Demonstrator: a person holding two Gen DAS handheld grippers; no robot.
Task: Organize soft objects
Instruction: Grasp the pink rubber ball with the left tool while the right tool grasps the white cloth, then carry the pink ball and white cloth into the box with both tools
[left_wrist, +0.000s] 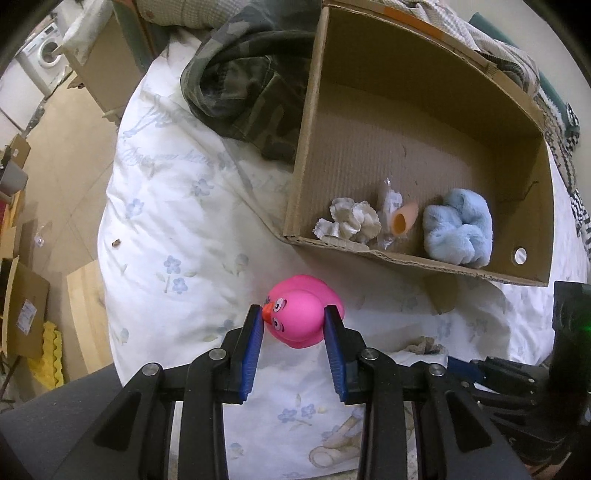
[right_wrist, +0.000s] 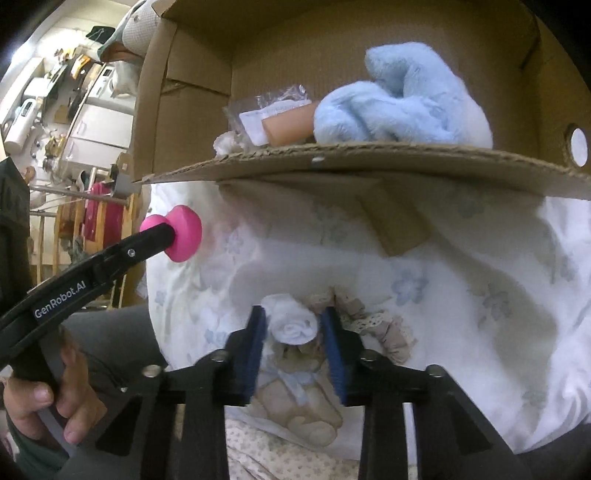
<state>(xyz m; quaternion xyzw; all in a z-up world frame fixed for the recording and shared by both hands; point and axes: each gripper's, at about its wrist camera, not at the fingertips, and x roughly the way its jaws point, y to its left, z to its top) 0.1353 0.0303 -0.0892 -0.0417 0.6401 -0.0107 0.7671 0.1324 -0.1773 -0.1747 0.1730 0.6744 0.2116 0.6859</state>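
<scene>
The left hand-held gripper clenches the pink duck just above the bed; lift it over the cardboard box rim before releasing. The right hand-held gripper seemingly pinches a white sock roll.

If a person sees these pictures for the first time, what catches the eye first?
The bright pink rubber duck, squeezed in the left gripper just above the white bedding. Behind it stands an open cardboard box with a fluffy blue cloth inside. The right gripper closes around a small white cloth roll.
</scene>
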